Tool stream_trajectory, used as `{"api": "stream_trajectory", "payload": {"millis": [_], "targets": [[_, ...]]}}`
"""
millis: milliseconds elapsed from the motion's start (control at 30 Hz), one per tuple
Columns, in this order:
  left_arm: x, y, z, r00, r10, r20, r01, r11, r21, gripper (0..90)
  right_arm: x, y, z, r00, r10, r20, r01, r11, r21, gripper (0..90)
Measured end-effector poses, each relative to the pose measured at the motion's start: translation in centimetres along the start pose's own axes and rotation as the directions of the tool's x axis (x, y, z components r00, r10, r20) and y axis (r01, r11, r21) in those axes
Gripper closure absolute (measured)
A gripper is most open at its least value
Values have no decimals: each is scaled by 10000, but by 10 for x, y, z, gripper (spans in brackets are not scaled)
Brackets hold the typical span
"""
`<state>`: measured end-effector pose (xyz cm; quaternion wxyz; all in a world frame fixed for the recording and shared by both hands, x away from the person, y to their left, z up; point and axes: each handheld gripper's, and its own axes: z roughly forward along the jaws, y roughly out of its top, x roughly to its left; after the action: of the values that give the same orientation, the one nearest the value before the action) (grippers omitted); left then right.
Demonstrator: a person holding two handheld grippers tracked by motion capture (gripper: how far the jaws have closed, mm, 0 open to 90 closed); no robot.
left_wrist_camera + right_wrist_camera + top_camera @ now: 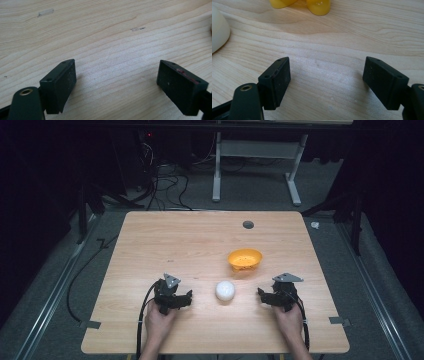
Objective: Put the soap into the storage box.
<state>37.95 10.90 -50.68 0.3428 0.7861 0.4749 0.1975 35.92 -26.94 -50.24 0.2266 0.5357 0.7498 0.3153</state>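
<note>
Left tool (189,296) jaws apart, empty, low over bare bench (165,240). Right tool (261,292) likewise spread wide, holding nothing. White ball (225,290) sits on bench between both tools, apart from each; its edge shows in right gripper view (218,28). Orange bowl (245,259) just beyond ball, slightly toward right side. Step in hand: approach, no grasp yet. Likely goal ball into bowl, though uncertain. Next move calls for one tool to straddle ball squarely, close gently so round surface doesn't squirt out.

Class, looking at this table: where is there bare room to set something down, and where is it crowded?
Free: the table's far left, beyond the left claw. Crowded: the near middle, where the white ball lies between both claws, the right claw opposite, orange bowl just behind.
</note>
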Motion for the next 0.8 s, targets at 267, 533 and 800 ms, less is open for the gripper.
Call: {"api": "stream_trajectory", "payload": {"millis": [267,533,800], "targets": [[0,0,0,10000,0,-4,0,10000,-16,162,-2,0,0,9999,101,-84,-101,9999,-20,230],[0,0,0,10000,3,-5,-3,10000,-14,162,-4,0,-2,9980,424,-473,-430,9990,-116,195],[0,0,0,10000,3,-3,-3,10000,0,162,-4,0,-10,9962,498,-715,-528,9978,-411,197]]}}
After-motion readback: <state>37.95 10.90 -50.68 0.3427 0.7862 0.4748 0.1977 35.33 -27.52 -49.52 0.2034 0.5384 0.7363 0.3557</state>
